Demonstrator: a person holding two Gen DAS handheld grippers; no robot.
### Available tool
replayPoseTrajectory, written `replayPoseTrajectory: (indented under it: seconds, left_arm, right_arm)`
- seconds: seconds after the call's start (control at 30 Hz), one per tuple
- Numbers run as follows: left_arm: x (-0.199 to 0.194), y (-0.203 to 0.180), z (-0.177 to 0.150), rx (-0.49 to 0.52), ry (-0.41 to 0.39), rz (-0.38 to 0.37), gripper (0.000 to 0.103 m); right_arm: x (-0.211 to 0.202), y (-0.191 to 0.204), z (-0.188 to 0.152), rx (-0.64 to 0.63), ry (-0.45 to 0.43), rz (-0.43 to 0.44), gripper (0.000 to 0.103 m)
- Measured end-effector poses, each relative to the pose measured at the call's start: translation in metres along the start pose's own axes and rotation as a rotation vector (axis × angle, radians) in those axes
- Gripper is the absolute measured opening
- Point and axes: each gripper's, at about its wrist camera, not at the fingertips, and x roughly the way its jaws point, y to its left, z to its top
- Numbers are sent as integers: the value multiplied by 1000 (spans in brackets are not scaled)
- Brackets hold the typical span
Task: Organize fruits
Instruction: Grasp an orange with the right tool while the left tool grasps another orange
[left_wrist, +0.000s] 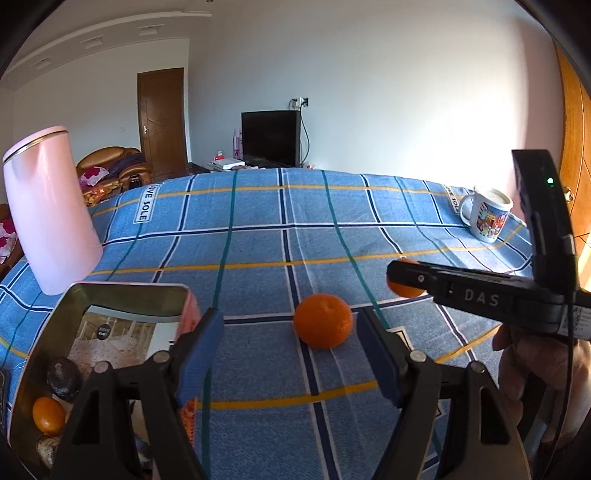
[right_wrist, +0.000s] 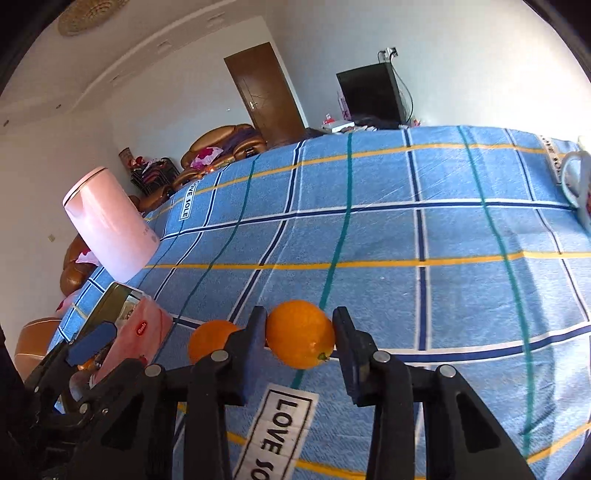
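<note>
My left gripper is open, its blue pads wide apart on either side of an orange that lies on the blue checked tablecloth just ahead of them. My right gripper is shut on a second orange, held between its fingers just above the cloth. In the left wrist view that gripper enters from the right, with its orange partly hidden. The first orange also shows in the right wrist view. A pink tin box at the left holds an orange and a dark fruit.
A tall pink container stands at the table's left, behind the tin. A printed mug stands at the far right edge. Beyond the table are a dark screen, a brown door and a sofa.
</note>
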Motion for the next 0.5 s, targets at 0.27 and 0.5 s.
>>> replayPoseTrajectory:
  seconds: [0.27,0.5]
  left_arm:
    - [32,-20,6,26,101,-27,77]
    - [51,-21,9,22,170,-46,74]
  right_arm:
    - [-23,-12,-9,-54,-62,-67,38]
    - [-31,-9,-11,-85,-88,-76,39]
